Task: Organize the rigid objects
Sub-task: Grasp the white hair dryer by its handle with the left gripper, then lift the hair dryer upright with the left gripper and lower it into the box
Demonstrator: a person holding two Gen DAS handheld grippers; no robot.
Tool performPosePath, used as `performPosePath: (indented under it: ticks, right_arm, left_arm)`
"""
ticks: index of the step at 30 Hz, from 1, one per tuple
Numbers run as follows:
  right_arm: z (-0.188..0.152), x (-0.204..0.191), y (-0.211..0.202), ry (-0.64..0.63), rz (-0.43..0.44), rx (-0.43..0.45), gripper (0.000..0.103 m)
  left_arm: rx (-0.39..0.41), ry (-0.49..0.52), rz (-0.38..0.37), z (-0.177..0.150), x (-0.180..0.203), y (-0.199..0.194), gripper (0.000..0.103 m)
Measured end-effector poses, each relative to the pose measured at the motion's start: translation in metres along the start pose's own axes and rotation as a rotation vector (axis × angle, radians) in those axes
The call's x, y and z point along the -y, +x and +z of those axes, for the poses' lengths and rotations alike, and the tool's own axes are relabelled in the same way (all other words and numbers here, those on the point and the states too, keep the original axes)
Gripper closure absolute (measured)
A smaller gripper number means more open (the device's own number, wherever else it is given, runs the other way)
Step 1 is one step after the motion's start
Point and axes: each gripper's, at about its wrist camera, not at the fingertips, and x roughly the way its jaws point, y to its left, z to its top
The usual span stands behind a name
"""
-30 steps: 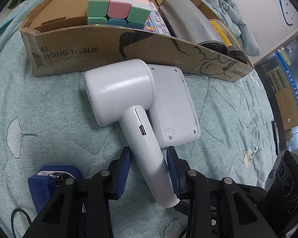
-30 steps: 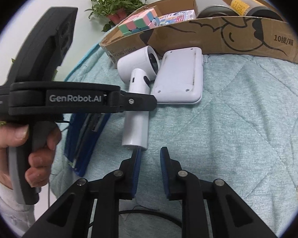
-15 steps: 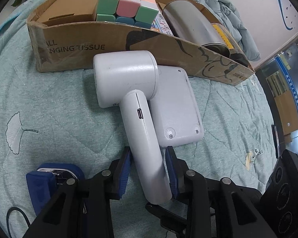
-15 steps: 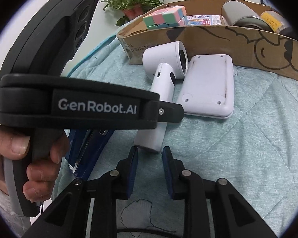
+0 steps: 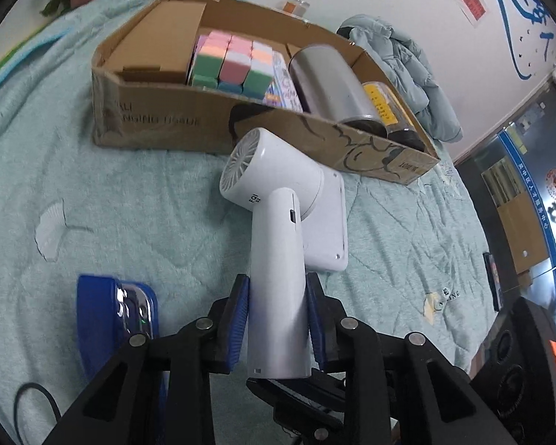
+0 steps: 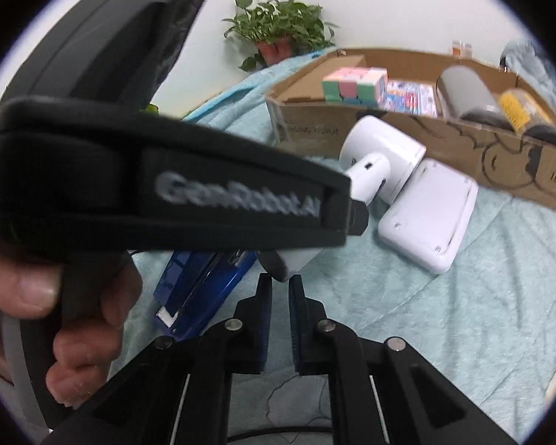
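My left gripper (image 5: 277, 324) is shut on the handle of a white hair dryer (image 5: 274, 200) and holds it lifted and tilted above the bedspread; it also shows in the right wrist view (image 6: 381, 159). Under it lies a flat white device (image 5: 328, 230), also in the right wrist view (image 6: 432, 215). A cardboard box (image 5: 159, 126) behind holds a pastel cube (image 5: 237, 63), a silver can (image 5: 330, 81) and a yellow-labelled jar (image 5: 389, 107). A blue stapler (image 5: 118, 319) lies at the left. My right gripper (image 6: 280, 315) is nearly closed and empty, low behind the left gripper.
The teal quilted bedspread (image 5: 129, 215) covers the surface. A potted plant (image 6: 278, 33) stands beyond the box's left end. A grey-blue jacket (image 5: 407, 63) lies behind the box at the right. A black cable (image 5: 29, 404) runs at the lower left.
My left gripper has closed on the dryer's handle and raised it, so the head tips up off the bedspread. The right gripper has drawn closer behind the left one.
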Motion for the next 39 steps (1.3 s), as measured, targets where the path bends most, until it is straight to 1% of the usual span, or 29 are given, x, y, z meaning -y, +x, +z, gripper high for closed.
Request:
performPosePath:
  ticks: [2,4,6,7,8,10,11,12,13,14,15,16,17,18,19,21,22,23,24,25,26,27,29,30,31,32,33,35,39]
  right_arm:
    - [-0.008,0.008,0.002,0.037,0.026,-0.036,0.094]
    - [-0.020,0.020,0.002,0.084,0.014,-0.081,0.094]
    - [-0.036,0.039,-0.002,0.152,0.056,-0.127,0.094]
    - [-0.042,0.045,-0.006,0.173,0.079,-0.126,0.096]
    - [-0.047,0.051,-0.013,0.188,0.084,-0.128,0.096]
    - [-0.054,0.056,-0.022,0.184,0.059,-0.140,0.096]
    - [-0.055,0.057,-0.026,0.175,0.038,-0.147,0.095]
    - [-0.054,0.057,-0.027,0.170,0.029,-0.147,0.094]
    - [-0.053,0.056,-0.028,0.163,0.018,-0.143,0.089]
    - [-0.051,0.054,-0.027,0.153,0.014,-0.136,0.080]
    - [-0.048,0.050,-0.026,0.137,0.019,-0.124,0.073]
    - [-0.043,0.048,-0.026,0.126,0.030,-0.116,0.056]
    - [-0.042,0.043,-0.027,0.113,0.062,-0.098,0.040]
    - [-0.042,0.039,-0.029,0.103,0.080,-0.082,0.036]
    - [-0.040,0.032,-0.030,0.089,0.091,-0.060,0.035]
    - [-0.038,0.025,-0.031,0.068,0.088,-0.039,0.035]
    - [-0.038,0.022,-0.031,0.057,0.083,-0.037,0.035]
    - [-0.034,0.021,-0.032,0.052,0.077,-0.041,0.035]
    - [-0.034,0.017,-0.027,0.048,0.063,-0.051,0.035]
    - [-0.034,0.016,-0.023,0.050,0.044,-0.064,0.035]
    - [-0.031,0.012,-0.011,0.056,0.007,-0.079,0.033]
    - [-0.030,0.014,-0.006,0.063,0.000,-0.093,0.033]
    - [-0.025,0.031,-0.002,0.098,-0.002,-0.115,0.042]
    - [-0.026,0.037,-0.002,0.113,-0.029,-0.120,0.047]
    - [-0.027,0.039,-0.001,0.116,-0.051,-0.124,0.060]
    - [-0.028,0.040,0.001,0.107,-0.091,-0.125,0.073]
    - [-0.029,0.042,-0.001,0.101,-0.105,-0.124,0.078]
    - [-0.028,0.040,0.001,0.105,-0.108,-0.130,0.078]
    - [-0.028,0.042,0.000,0.124,-0.104,-0.138,0.078]
  left_arm:
    - [-0.031,-0.026,-0.018,-0.007,-0.002,0.005,0.076]
    - [-0.064,-0.036,-0.051,-0.021,0.002,0.014,0.076]
    - [-0.081,-0.058,-0.098,-0.038,0.007,0.019,0.075]
    - [-0.085,-0.064,-0.114,-0.045,0.009,0.019,0.075]
    - [-0.096,-0.082,-0.150,-0.053,0.012,0.021,0.075]
    - [-0.096,-0.097,-0.189,-0.062,0.016,0.021,0.071]
    - [-0.096,-0.089,-0.196,-0.065,0.020,0.021,0.068]
    - [-0.099,-0.086,-0.198,-0.065,0.021,0.022,0.056]
    - [-0.099,-0.088,-0.203,-0.065,0.021,0.021,0.043]
    - [-0.086,-0.102,-0.199,-0.062,0.019,0.020,0.038]
    - [-0.077,-0.112,-0.184,-0.060,0.016,0.020,0.035]
    - [-0.073,-0.119,-0.176,-0.058,0.013,0.020,0.035]
    - [-0.075,-0.126,-0.194,-0.054,0.010,0.021,0.035]
    - [-0.082,-0.132,-0.217,-0.051,0.006,0.023,0.035]
    - [-0.095,-0.138,-0.231,-0.050,0.005,0.025,0.037]
    - [-0.105,-0.132,-0.237,-0.047,0.005,0.027,0.040]
    - [-0.112,-0.123,-0.246,-0.045,0.007,0.029,0.043]
    - [-0.126,-0.118,-0.272,-0.046,0.010,0.031,0.045]
    - [-0.145,-0.115,-0.310,-0.047,0.013,0.034,0.048]
    - [-0.154,-0.110,-0.327,-0.048,0.016,0.036,0.049]
    - [-0.155,-0.098,-0.328,-0.049,0.020,0.036,0.049]
    - [-0.151,-0.090,-0.320,-0.049,0.022,0.036,0.049]
    - [-0.151,-0.091,-0.322,-0.050,0.021,0.037,0.051]
    - [-0.152,-0.088,-0.317,-0.049,0.021,0.038,0.058]
    - [-0.154,-0.082,-0.310,-0.050,0.021,0.038,0.062]
    - [-0.154,-0.075,-0.298,-0.050,0.021,0.040,0.063]
    - [-0.157,-0.065,-0.283,-0.050,0.021,0.043,0.067]
    - [-0.159,-0.042,-0.251,-0.050,0.025,0.048,0.068]
    - [-0.133,-0.039,-0.245,-0.053,0.024,0.047,0.068]
